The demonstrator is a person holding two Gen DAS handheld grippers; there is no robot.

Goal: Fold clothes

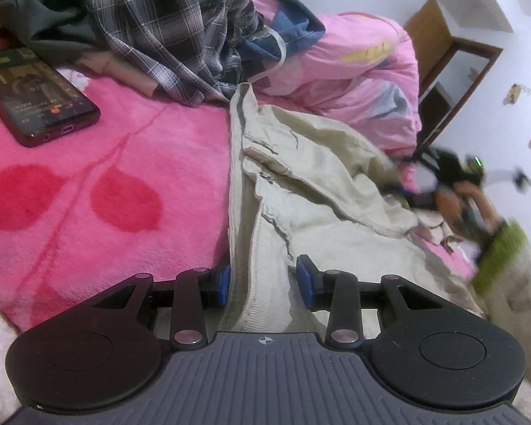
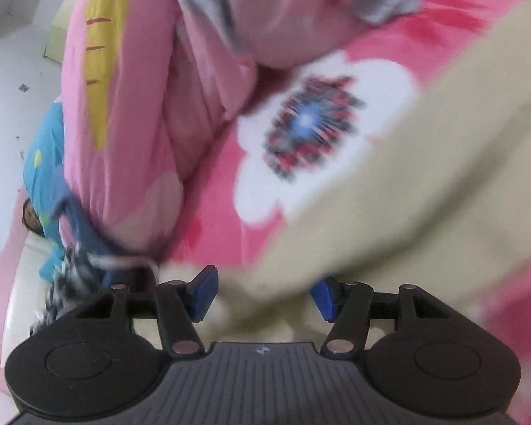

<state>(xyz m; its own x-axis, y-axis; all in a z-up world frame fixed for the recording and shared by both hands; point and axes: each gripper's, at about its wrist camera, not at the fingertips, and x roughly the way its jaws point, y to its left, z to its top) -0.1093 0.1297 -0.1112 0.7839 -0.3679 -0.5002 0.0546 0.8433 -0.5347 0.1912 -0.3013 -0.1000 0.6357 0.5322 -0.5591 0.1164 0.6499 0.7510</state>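
Left wrist view shows my left gripper [image 1: 263, 279] low over the beige trousers [image 1: 301, 184], which lie spread on the pink blanket [image 1: 124, 177]. Its blue pads [image 1: 223, 283] stand apart, one on either side of the trousers' waistband edge, with the cloth running between them but not pinched. Beyond the trousers, a plaid shirt [image 1: 166, 28] is heaped on a dark garment [image 1: 42, 17], and just beside that heap sits a blue denim piece [image 1: 293, 24] against the pink quilt [image 1: 364, 81]. Well away from the trousers, on the blanket's far side, a phone [image 1: 35, 95] lies face up with its screen lit. Past the trousers' other edge I see my right gripper [image 1: 453, 191], blurred, with a hand around it.

Right wrist view is smeared by motion. My right gripper [image 2: 263, 292] has its blue pads [image 2: 203, 292] spread wide, and beige trousers [image 2: 424, 177] cloth passes between them; I think it is loose there, though the blur leaves that unsure. Beyond the trousers lie the pink blanket [image 2: 230, 134] with a white flower print and the pink quilt [image 2: 124, 106] bearing a carrot.
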